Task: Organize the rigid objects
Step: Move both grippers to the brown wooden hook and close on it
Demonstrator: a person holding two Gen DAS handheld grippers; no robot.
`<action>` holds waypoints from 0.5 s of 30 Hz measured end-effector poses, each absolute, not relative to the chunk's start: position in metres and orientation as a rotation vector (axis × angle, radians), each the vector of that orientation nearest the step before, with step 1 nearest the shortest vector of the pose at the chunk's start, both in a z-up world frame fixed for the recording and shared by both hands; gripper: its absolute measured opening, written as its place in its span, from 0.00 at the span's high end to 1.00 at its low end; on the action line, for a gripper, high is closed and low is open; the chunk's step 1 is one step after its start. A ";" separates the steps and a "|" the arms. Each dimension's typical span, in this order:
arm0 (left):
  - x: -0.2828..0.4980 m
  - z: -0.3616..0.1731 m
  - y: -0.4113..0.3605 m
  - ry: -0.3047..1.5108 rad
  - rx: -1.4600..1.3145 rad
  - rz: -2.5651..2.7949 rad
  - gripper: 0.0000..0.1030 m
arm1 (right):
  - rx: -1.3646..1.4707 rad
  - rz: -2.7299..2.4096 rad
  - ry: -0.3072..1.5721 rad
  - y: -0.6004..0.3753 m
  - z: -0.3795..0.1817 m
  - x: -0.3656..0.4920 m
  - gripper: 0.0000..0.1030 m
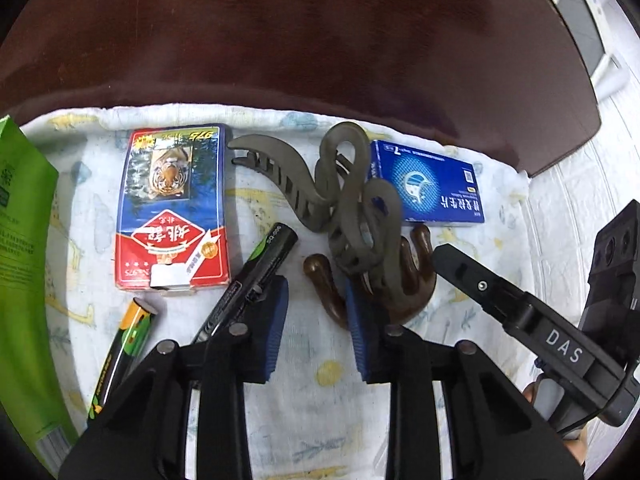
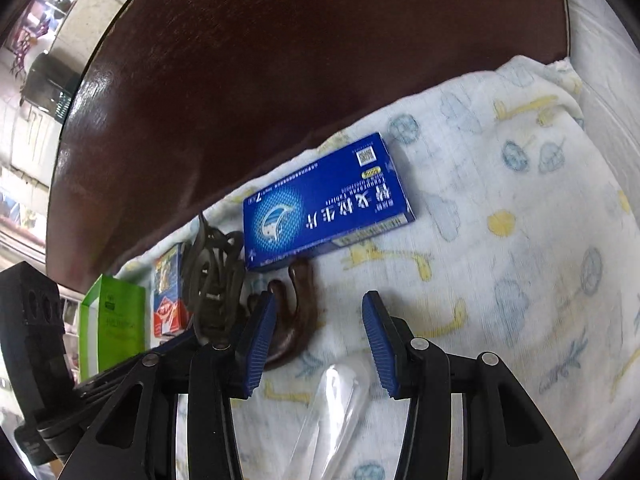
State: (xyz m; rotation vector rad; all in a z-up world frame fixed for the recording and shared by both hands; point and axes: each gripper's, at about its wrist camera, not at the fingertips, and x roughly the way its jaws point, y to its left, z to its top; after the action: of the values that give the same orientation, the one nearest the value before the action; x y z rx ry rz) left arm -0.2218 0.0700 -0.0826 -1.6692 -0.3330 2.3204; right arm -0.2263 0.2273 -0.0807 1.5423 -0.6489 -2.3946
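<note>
- While both grippers hang over a printed cloth, the left gripper gapes wide, empty, beside a grey hair claw.
- Right gripper likewise spread, empty, near a blue box.

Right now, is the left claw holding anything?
No, the left claw is open, with only the printed cloth between its pads.

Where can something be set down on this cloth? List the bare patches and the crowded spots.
Free: the printed cloth right of the blue box, out to its edge. Also the patch between the left tool pads. Crowded: card box, grey hair clip, brown hook and markers sit packed together.
</note>
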 end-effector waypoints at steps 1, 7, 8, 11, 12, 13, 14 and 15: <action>-0.223 -0.082 0.072 -0.331 -1.665 2.330 0.75 | 1.543 -2.394 -0.641 0.226 -0.080 -0.228 0.53; -0.219 -0.080 0.086 -0.259 -1.631 2.333 0.87 | 1.567 -2.379 -0.445 0.201 -0.079 -0.230 0.72; -0.216 -0.079 0.086 -0.248 -1.626 2.330 0.87 | 1.562 -2.395 -0.396 0.196 -0.078 -0.227 0.72; -0.206 -0.077 0.086 -0.193 -1.616 2.313 0.85 | 1.572 -2.357 -0.457 0.199 -0.079 -0.220 0.72; -0.202 -0.076 0.085 -0.186 -1.618 2.303 0.85 | 1.578 -2.339 -0.479 0.201 -0.079 -0.217 0.72; -0.198 -0.076 0.084 -0.187 -1.619 2.293 0.83 | 1.573 -2.328 -0.490 0.201 -0.078 -0.212 0.72; -0.195 -0.075 0.083 -0.191 -1.619 2.282 0.82 | 1.566 -2.324 -0.485 0.200 -0.076 -0.206 0.72; -0.191 -0.072 0.081 -0.208 -1.603 2.265 0.82 | 1.558 -2.324 -0.477 0.198 -0.074 -0.201 0.72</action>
State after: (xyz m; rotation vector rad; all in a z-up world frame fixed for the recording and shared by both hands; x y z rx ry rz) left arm -0.1913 0.0809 -0.0724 -1.6029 -0.2080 2.2647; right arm -0.2013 0.1985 -0.0736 1.5580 -0.4775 -2.3241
